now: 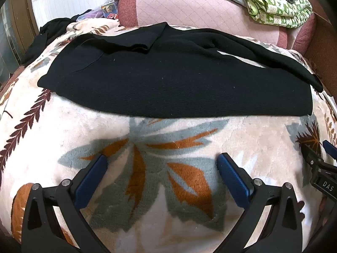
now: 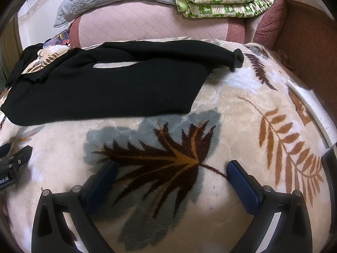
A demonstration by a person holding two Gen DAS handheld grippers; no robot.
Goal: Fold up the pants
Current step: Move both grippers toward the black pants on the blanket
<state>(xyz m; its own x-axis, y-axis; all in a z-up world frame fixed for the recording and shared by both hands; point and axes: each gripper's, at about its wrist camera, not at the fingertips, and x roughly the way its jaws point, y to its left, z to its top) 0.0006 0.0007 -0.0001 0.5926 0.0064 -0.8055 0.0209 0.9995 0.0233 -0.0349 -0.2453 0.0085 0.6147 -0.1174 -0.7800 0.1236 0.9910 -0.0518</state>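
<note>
Black pants (image 1: 168,88) spread flat, unfolded.

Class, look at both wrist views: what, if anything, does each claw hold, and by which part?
Nothing is held. The left claw and right claw both stand open over the leaf-patterned blanket, short of the black pants.

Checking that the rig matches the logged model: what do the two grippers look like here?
Both match: the left gripper and right gripper have black plastic jaws with silver pivot pins and dark blue textured pads. White lettering, partly cut off, marks each body. No cables or sleeves show.
</note>
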